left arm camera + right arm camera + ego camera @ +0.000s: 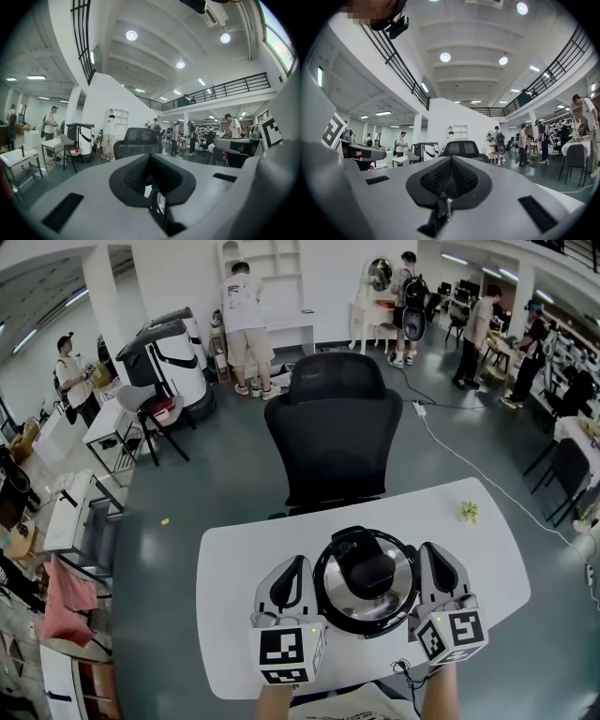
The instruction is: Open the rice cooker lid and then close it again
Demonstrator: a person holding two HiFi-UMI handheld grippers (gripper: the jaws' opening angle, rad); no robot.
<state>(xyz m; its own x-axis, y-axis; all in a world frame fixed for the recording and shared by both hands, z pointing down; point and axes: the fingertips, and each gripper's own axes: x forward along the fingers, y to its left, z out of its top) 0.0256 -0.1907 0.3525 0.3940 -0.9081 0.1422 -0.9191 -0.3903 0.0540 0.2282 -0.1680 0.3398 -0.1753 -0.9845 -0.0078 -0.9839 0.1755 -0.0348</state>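
While the rice cooker (365, 613) sits mid-table on the white table (234, 559) with its lid (366, 570) down, the left gripper (297, 563) and right gripper (427, 549) flank it, jaws pressed together and empty, so no opening shows: either everything remains or all is done.

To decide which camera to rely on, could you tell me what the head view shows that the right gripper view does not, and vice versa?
Only the head view: the cooker seen from above, with the left gripper and right gripper on either side of it, and a small yellow-green thing on the table.
Only the right gripper view: that gripper's jaws close up, together with nothing between them, plus ceiling lights and a balcony railing.
Both: the black chair and people standing behind it.
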